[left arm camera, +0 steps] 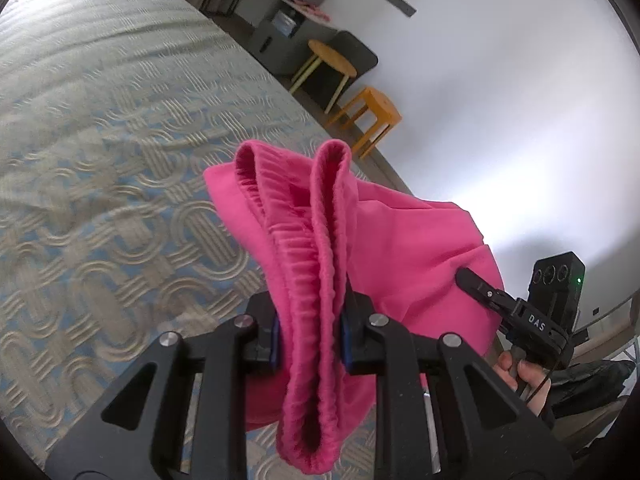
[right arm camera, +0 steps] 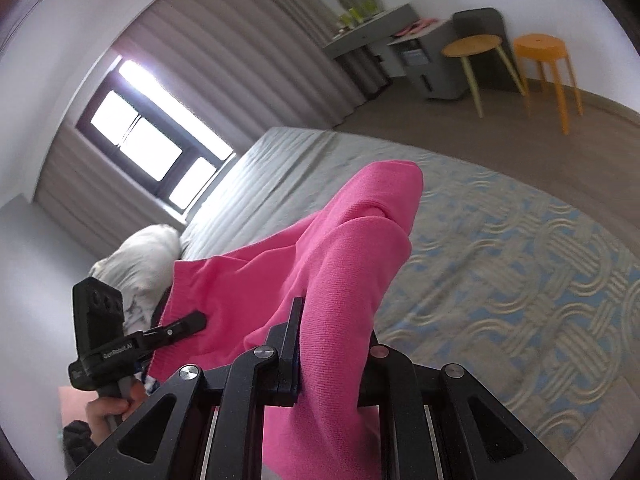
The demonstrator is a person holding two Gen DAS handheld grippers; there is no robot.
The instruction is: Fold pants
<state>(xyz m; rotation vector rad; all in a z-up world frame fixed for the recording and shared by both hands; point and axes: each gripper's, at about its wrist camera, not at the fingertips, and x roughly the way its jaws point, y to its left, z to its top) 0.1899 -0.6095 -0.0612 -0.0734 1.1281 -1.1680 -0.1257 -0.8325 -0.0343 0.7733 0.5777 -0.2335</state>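
My left gripper (left arm camera: 310, 332) has its fingers (left arm camera: 267, 336) clenched on the elastic waistband of the pink pants (left arm camera: 400, 248), bunched in a doubled fold. My right gripper (right arm camera: 330, 356) is clamped on another thick fold of the same fabric; I see its far finger (left arm camera: 474, 282) pressed against the cloth from the left wrist view. Pants are lifted off, hanging between both grippers above the patterned bed (left arm camera: 100, 160). Beyond the bed: wooden stool (right arm camera: 474, 46), orange stool (right arm camera: 540, 50), grey desk (right arm camera: 372, 24), curtained window (right arm camera: 156, 144).
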